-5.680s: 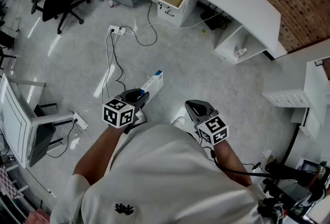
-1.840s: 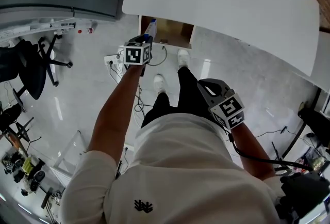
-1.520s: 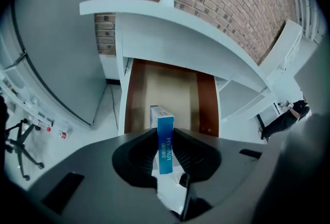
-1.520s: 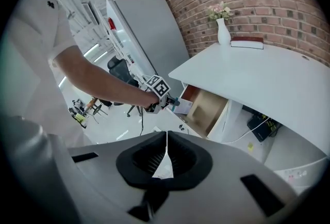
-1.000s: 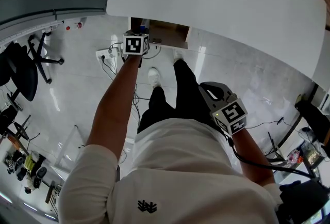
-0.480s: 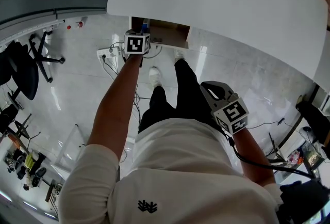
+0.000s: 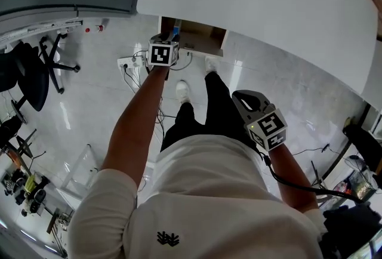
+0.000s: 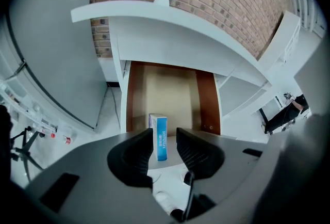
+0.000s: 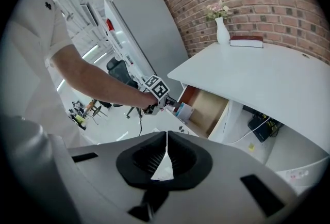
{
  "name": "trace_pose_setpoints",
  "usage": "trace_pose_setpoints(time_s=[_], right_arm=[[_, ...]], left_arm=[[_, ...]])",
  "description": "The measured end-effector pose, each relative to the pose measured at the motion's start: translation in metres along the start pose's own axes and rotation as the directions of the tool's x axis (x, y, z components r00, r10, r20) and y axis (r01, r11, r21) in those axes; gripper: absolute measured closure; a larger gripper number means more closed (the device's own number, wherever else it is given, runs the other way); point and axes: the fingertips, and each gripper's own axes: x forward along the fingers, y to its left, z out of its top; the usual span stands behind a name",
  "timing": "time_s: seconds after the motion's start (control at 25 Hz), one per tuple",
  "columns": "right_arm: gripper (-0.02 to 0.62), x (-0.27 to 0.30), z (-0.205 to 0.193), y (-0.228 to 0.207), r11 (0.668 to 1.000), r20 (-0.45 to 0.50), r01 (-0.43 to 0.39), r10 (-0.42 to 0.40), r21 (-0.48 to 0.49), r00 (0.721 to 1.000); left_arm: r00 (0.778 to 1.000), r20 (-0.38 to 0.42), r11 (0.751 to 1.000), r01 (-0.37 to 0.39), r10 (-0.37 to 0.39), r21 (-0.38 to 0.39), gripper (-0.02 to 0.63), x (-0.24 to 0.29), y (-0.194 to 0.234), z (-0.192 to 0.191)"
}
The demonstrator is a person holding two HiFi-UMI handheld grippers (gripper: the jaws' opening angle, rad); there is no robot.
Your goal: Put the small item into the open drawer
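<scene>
— What's changed on your side?

— My left hand-held gripper is letting go. Its jaws are opening, and there's a gap on both sides of the small box. A few seconds ago I was carrying that box over the floor, well away from the worktop. Now it stands at the near left end of the open drawer, just beyond the pads.

— So it's delivered?

— Nearly, I'd judge. Its base is hidden behind the jaws, so I can't confirm it rests on the drawer's bottom. What remains is to draw back without knocking it.

— How does it look?

— It's a slim carton, white with a blue face, and the dark print is too small to read. It's upright, with its narrow edge toward me. I'd guess it's light and easily tipped.

— And the other side?

— My right hand-held gripper has its jaws together on nothing, off to the right and nearer to me.
</scene>
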Motion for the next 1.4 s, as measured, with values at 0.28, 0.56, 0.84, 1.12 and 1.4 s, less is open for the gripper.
trace_pose_setpoints(time_s=[0.28,0.56,0.84,1.12,1.4], right_arm=[[0.563,-0.007,0.008,0.045,0.999,0.045,0.014,-0.013,-0.033,0.999],[0.563,-0.016,0.009,0.103,0.997,0.099,0.033,-0.027,-0.064,0.995],[0.563,-0.026,0.016,0.168,0.994,0.154,0.066,-0.051,-0.091,0.987],[0.563,-0.036,0.018,0.219,0.991,0.204,0.091,-0.069,-0.100,0.976],[0.563,-0.041,0.012,0.264,0.988,0.222,0.096,-0.068,-0.119,0.973]], left_arm=[[0.997,0.067,0.999,0.033,-0.034,0.011,0.451,-0.069,-0.004,-0.019],[0.979,0.156,0.991,0.131,-0.133,0.021,0.454,-0.160,-0.018,-0.055],[0.948,0.226,0.974,0.214,-0.226,0.076,0.494,-0.258,-0.036,-0.098],[0.912,0.265,0.947,0.277,-0.311,0.160,0.554,-0.346,-0.058,-0.131],[0.865,0.300,0.915,0.367,-0.401,0.167,0.578,-0.413,-0.074,-0.160]])
